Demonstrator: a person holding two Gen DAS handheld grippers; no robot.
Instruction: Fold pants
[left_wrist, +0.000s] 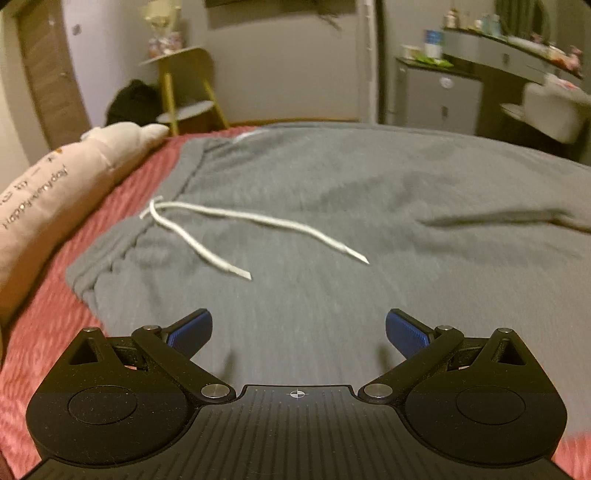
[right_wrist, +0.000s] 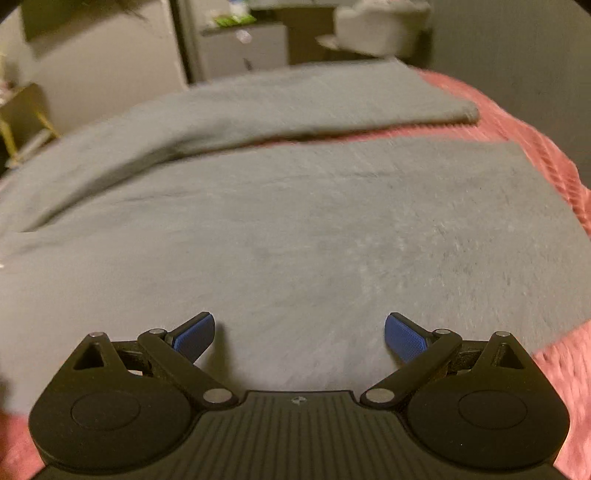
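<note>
Two grippers, and we hold both with jaws spread wide and nothing between the blue pads. Our left gripper (left_wrist: 298, 334) hangs over the waist end of the grey pants (left_wrist: 351, 206), which lie flat on the pink bedspread (left_wrist: 48, 295). Their white drawstring (left_wrist: 207, 230) trails loose across the cloth just ahead of it, and a cream pillow (left_wrist: 55, 184) rests beside the waistband. Our right gripper (right_wrist: 299, 336) hangs over the near pant leg (right_wrist: 295, 229); the far leg (right_wrist: 295, 103) lies apart from it, with bedspread showing between.
</note>
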